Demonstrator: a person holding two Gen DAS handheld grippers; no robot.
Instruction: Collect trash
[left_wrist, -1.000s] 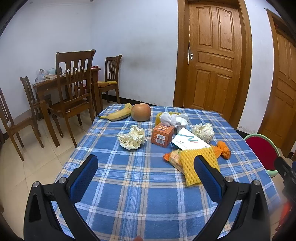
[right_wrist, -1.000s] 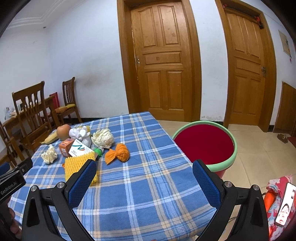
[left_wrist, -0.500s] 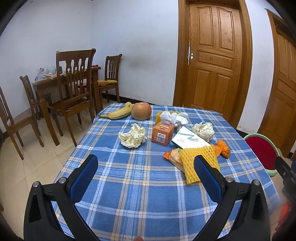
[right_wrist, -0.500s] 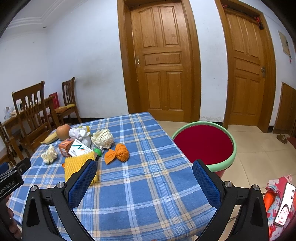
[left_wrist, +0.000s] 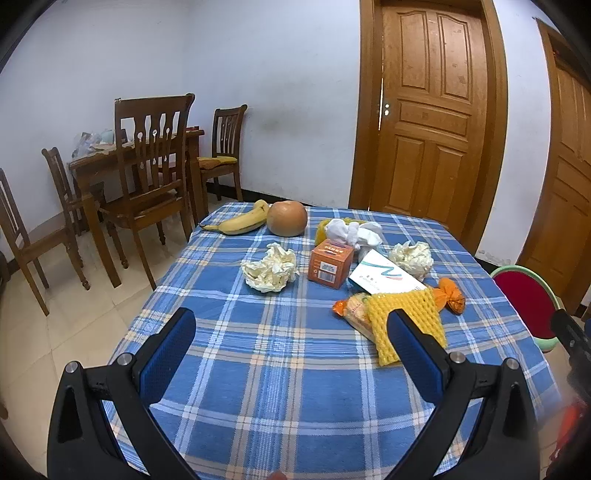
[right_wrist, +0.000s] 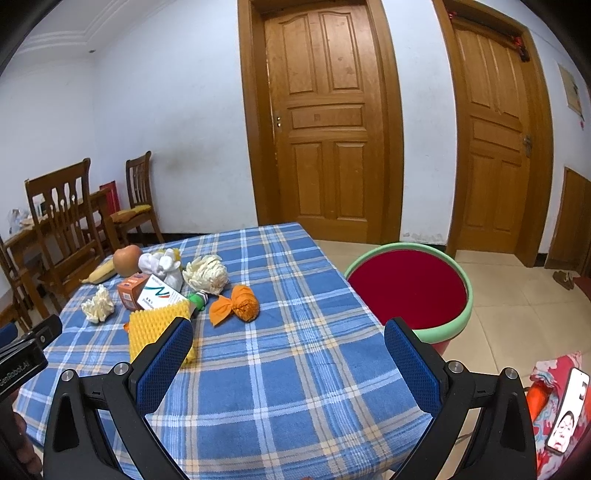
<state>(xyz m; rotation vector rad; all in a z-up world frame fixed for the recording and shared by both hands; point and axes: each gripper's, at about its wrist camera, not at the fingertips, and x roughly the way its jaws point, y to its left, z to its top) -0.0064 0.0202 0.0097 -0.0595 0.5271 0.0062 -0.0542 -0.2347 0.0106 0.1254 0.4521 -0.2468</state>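
Trash lies on the blue plaid tablecloth (left_wrist: 266, 369): a crumpled paper ball (left_wrist: 270, 267), a second paper ball (left_wrist: 413, 258), an orange box (left_wrist: 330, 262), a white card (left_wrist: 384, 277), yellow foam netting (left_wrist: 406, 325), an orange wrapper (left_wrist: 450, 295) and a white tissue wad (left_wrist: 351, 230). A red bin with a green rim (right_wrist: 410, 291) stands beside the table's right edge. My left gripper (left_wrist: 291, 350) hangs open over the near table, short of the trash. My right gripper (right_wrist: 288, 358) is open above the table's near right part, empty.
A banana (left_wrist: 240, 221) and a round brown fruit (left_wrist: 287, 218) sit at the far table edge. Wooden chairs (left_wrist: 147, 177) and a second table stand at left. Two wooden doors (right_wrist: 325, 122) are behind. A phone (right_wrist: 567, 410) lies on the floor at right.
The left gripper has drifted slightly back from the table, so the trash looks a little further off. The right gripper has barely moved. Both stay open.
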